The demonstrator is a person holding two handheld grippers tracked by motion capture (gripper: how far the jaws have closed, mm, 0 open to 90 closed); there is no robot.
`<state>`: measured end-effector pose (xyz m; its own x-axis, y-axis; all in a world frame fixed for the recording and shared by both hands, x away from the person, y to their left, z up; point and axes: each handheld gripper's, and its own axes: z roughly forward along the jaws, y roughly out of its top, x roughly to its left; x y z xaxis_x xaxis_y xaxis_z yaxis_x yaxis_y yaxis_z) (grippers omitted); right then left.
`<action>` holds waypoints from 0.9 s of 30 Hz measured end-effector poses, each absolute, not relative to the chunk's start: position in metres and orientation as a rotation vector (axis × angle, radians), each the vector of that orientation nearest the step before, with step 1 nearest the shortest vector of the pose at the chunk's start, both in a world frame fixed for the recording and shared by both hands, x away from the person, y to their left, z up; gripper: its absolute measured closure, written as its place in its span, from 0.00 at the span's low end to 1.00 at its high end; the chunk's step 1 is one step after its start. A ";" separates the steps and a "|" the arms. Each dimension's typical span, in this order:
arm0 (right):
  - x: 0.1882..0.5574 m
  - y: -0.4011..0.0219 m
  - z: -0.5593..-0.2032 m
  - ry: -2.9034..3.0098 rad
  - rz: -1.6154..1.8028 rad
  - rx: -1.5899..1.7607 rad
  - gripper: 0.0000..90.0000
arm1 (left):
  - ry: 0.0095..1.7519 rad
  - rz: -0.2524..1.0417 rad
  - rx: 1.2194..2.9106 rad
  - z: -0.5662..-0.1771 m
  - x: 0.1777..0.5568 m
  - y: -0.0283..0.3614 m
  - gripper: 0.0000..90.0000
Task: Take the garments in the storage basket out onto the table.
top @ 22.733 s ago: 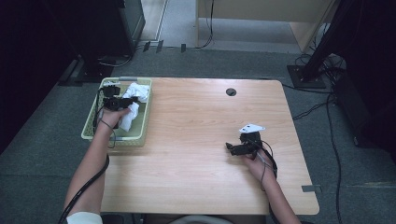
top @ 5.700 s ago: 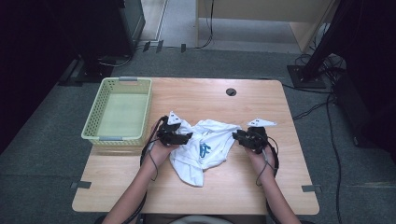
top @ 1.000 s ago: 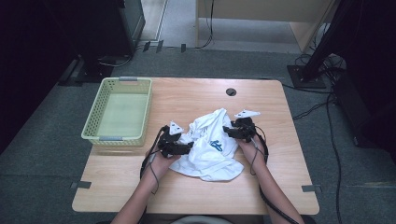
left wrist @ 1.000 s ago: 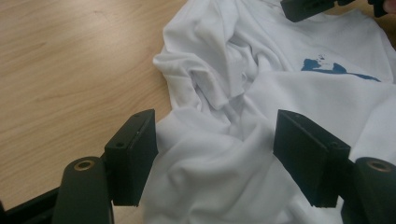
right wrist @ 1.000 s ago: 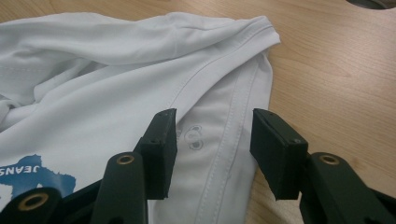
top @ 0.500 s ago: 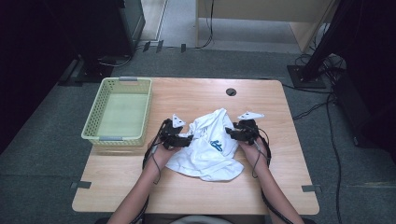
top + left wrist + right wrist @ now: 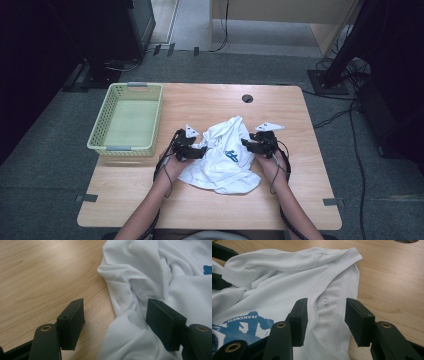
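White shirt (image 7: 222,157) crumpled mid-worktop (image 7: 200,205), a gripper at each side

The blue print on the shirt carries white lettering, seen upside down in the right gripper view, that reads "JEANSWEST"; a small round grey mark printed inside the collar (image 7: 329,302) is too small to read. The left gripper (image 7: 113,317) has its jaws apart: one sits over bare wood, the other over the cloth, and the shirt's rumpled edge lies between them without being pinched. The right gripper (image 7: 325,317) also has its jaws apart, straddling the collar band and its stitched seam, with gaps on both sides, so nothing is clamped. In the high view the shirt lies between the two hands, with a green basket (image 7: 102,131) well apart at the worktop's left edge
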<state>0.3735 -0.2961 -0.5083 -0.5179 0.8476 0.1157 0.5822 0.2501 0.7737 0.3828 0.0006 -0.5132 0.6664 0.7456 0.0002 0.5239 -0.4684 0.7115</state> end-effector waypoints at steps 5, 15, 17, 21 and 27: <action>0.366 -0.295 -0.507 2.202 1.148 1.317 0.60 | 0.978 0.427 2.184 -0.513 0.381 0.000 0.35; 0.350 -0.301 -0.505 2.182 1.168 1.352 0.62 | 0.990 0.412 2.191 -0.512 0.375 0.000 0.35; 0.349 -0.301 -0.505 2.182 1.166 1.354 0.62 | 0.992 0.415 2.193 -0.512 0.374 0.000 0.35; 0.344 -0.302 -0.505 2.176 1.172 1.362 0.62 | 1.036 0.402 2.193 -0.511 0.367 0.001 0.36; 0.335 -0.302 -0.508 2.176 1.151 1.369 0.64 | 1.054 0.400 2.204 -0.509 0.359 0.002 0.36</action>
<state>0.3348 -0.3023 -0.5080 -0.4876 0.8618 0.1397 0.6007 0.2150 0.7701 0.3586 0.0018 -0.5094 0.6294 0.7771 -0.0060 0.5771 -0.4622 0.6733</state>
